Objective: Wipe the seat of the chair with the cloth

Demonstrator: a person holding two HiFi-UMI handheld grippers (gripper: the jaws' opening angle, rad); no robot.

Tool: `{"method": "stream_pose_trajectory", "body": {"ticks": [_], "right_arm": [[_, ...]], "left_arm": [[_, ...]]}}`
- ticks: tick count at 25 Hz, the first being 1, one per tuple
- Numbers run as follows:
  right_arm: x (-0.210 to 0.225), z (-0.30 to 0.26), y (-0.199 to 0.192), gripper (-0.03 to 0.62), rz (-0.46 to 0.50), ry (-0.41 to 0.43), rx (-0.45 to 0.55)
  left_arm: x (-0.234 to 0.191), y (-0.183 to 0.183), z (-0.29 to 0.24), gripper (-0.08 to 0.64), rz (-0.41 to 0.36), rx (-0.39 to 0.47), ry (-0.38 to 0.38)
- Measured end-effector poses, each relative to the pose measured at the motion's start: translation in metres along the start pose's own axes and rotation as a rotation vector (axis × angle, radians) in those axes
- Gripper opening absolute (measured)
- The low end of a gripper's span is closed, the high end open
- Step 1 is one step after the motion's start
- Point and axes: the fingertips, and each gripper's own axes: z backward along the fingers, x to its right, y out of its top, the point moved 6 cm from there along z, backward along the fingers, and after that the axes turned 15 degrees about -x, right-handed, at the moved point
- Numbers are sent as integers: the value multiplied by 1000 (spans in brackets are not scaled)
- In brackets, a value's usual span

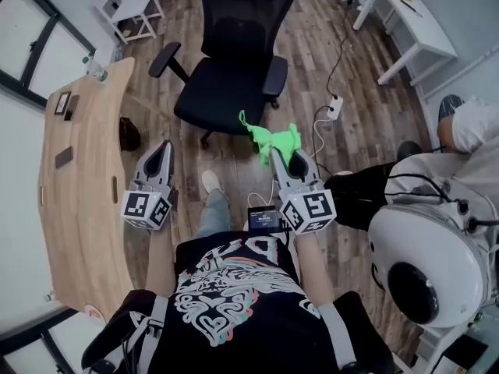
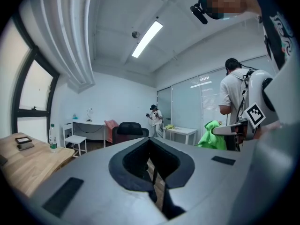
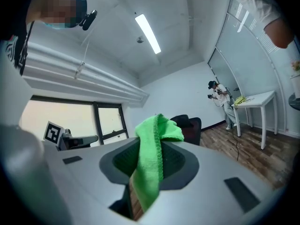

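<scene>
A black office chair (image 1: 226, 76) with armrests stands on the wood floor ahead of me; its seat (image 1: 222, 100) is bare. My right gripper (image 1: 282, 159) is shut on a bright green cloth (image 1: 273, 141), which bunches past the jaw tips just in front of the seat's near right corner. In the right gripper view the green cloth (image 3: 150, 158) hangs between the jaws, with the chair (image 3: 187, 125) behind it. My left gripper (image 1: 161, 156) is shut and holds nothing, to the near left of the chair. The left gripper view shows the chair (image 2: 129, 130) far off.
A curved wooden table (image 1: 82, 170) runs along my left with small items and a bottle (image 1: 95, 70). A white table (image 1: 417, 22) stands far right, a white stool (image 1: 132, 10) far left. A power strip (image 1: 335, 107) and cables lie right of the chair. Another person (image 1: 460, 162) stands at right.
</scene>
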Motion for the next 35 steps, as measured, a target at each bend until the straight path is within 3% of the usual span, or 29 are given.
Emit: {"method": "stream_pose_trajectory", "body": {"ticks": [9,24,35], "right_arm": [[17,-97,40,100,23,-77,-31],[51,-316,108,100,-31,-205,-54],[63,-384,122,100,-56,-207,-90]], "left_arm": [[-88,22,-81,2,27,-6,-1],[-253,81,-247,2,-25,-29,-121],[-299,94,-302,2,-14,-29,-120]]}}
